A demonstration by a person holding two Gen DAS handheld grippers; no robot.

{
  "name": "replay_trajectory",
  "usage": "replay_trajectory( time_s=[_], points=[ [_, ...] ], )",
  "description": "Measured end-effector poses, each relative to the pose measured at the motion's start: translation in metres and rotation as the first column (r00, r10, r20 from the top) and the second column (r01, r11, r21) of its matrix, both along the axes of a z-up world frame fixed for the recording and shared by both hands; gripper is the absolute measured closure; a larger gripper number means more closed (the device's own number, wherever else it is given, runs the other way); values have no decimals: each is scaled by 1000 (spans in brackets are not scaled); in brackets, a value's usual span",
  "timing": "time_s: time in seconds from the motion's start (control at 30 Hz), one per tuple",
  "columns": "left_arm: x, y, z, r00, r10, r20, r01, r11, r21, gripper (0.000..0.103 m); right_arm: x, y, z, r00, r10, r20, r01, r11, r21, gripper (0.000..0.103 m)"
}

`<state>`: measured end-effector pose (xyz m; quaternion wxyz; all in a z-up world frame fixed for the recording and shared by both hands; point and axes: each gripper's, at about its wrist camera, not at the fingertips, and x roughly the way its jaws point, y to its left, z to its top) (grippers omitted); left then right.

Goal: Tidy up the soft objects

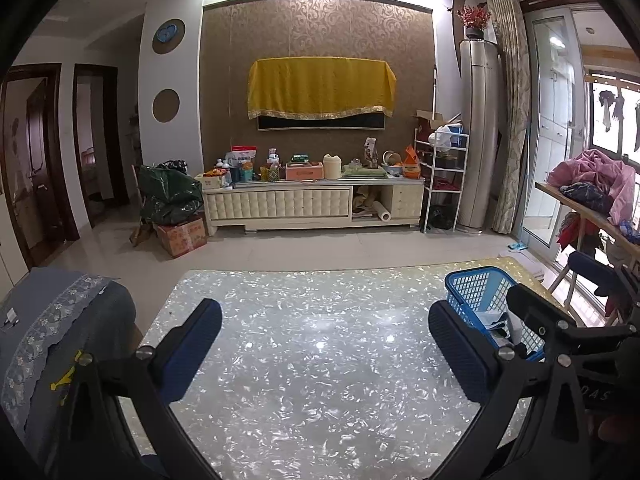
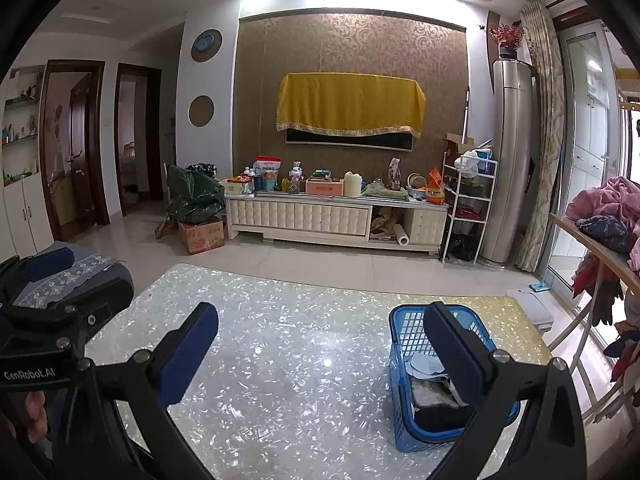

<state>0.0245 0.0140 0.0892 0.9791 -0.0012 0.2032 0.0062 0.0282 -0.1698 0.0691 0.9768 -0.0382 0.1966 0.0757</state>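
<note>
Both hand-held grippers hover over the shiny tabletop (image 1: 320, 360), spread wide and holding nothing: the left hand-held gripper (image 1: 324, 344) and the right hand-held gripper (image 2: 320, 344). A blue basket (image 2: 404, 432) stands on the tabletop's right side, with soft items (image 2: 434, 394) lying inside, pale ones over a dark one.

table (image 2: 304, 360) ctr+left: bare, free | right: blue basket (image 2: 404, 432) blocks | left edge: cushion (image 1: 68, 320)
</note>
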Motion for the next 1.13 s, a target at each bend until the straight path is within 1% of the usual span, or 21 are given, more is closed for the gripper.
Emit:
replay_trajectory(
  time_s=[0.17,0.5,1.13],
  points=[
    [-3,-1,0,1000,-1,13,1,1000,-1,0,0,1,1,1000,-1,-1,1,1000,-1,1],
    [-3,-4,1,1000,-15,13,15,1000,-3,0,-2,-1,1,1000,-8,0,8,1000,-3,1],
    [-2,-4,0,1000,-20,-6,20,1000,5,0,-4,-4,1,1000,-17,-8,17,1000,-3,1]
  ],
)
